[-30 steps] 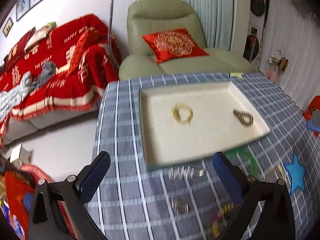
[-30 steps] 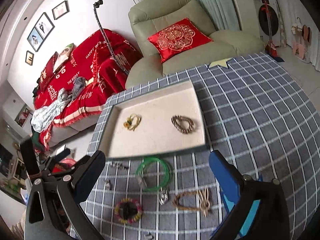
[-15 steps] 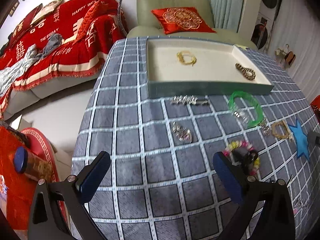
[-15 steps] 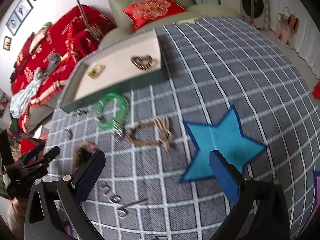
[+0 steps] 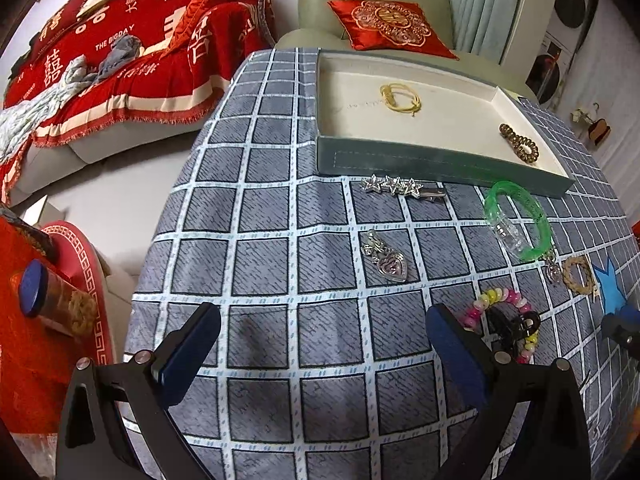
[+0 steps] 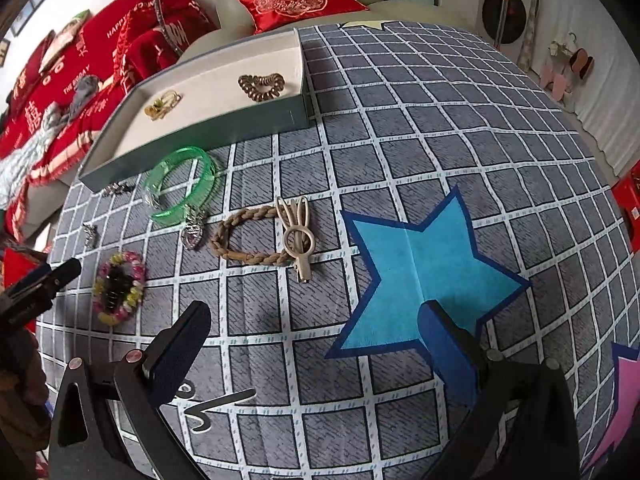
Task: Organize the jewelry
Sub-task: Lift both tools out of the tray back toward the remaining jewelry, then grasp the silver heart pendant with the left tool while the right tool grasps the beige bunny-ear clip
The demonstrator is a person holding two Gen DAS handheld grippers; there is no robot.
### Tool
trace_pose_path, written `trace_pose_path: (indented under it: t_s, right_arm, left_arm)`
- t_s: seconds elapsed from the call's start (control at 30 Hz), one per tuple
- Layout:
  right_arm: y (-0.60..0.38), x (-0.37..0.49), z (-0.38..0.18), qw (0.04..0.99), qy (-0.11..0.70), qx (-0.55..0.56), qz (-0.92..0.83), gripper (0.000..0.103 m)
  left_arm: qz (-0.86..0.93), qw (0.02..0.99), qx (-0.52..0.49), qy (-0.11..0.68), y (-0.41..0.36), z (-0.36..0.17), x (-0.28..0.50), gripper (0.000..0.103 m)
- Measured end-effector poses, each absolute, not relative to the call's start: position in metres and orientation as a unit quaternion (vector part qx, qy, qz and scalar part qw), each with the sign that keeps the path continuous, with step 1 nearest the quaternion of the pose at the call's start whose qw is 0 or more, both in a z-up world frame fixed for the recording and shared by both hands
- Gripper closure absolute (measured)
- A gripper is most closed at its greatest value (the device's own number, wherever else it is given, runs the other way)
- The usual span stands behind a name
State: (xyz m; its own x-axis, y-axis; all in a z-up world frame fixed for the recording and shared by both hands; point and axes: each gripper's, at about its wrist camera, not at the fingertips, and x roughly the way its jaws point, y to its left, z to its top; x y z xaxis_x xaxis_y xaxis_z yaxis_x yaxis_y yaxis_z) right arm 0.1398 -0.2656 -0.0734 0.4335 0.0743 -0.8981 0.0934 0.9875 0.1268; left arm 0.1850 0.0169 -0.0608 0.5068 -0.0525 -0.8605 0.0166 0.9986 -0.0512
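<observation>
The bench carries the tray well ahead of both grippers, holding two pieces, while the green bangle and braided band lie loose between, nearer, as left gripper and right gripper are held wide open, empty, presumably for picking

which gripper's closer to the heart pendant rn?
Left. The left gripper hangs open just short of the heart pendant; the right gripper sits over by the blue star, further off.
</observation>
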Motion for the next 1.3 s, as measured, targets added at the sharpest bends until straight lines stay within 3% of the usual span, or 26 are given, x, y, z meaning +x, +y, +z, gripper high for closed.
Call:
trace_pose_path:
  t_s: [0.17, 0.33, 0.57, 0.83, 0.93, 1.03, 1.3]
  right_arm:
    - [-0.265, 0.142, -0.076, 0.844, 0.531, 0.069, -0.008, 0.005]
    - [-0.261, 0.148, -0.079, 0.845, 0.532, 0.052, -0.017, 0.023]
    - [-0.249, 0.157, -0.079, 0.851, 0.526, 0.005, -0.015, 0.041]
    - [-0.244, 0.162, -0.078, 0.85, 0.527, 0.003, -0.004, 0.063]
    - [-0.244, 0.161, -0.077, 0.85, 0.527, 0.007, -0.003, 0.083]
    - [-0.245, 0.161, -0.077, 0.851, 0.525, 0.012, -0.004, 0.092]
    - [-0.258, 0.155, -0.076, 0.853, 0.519, 0.052, -0.002, 0.093]
  left_arm:
    - [-0.02, 0.868, -0.012, 0.495, 0.007, -0.064, 0.194, 0.0]
    - [-0.025, 0.867, -0.011, 0.498, -0.001, -0.069, 0.2, 0.001]
    - [-0.029, 0.869, -0.01, 0.494, -0.007, -0.069, 0.203, 0.006]
    - [-0.048, 0.873, -0.001, 0.485, -0.016, -0.065, 0.203, 0.028]
    - [-0.054, 0.876, 0.0, 0.48, -0.017, -0.062, 0.201, 0.05]
    - [-0.057, 0.878, 0.001, 0.476, -0.015, -0.062, 0.2, 0.068]
    - [-0.074, 0.877, -0.019, 0.474, -0.006, -0.061, 0.199, 0.068]
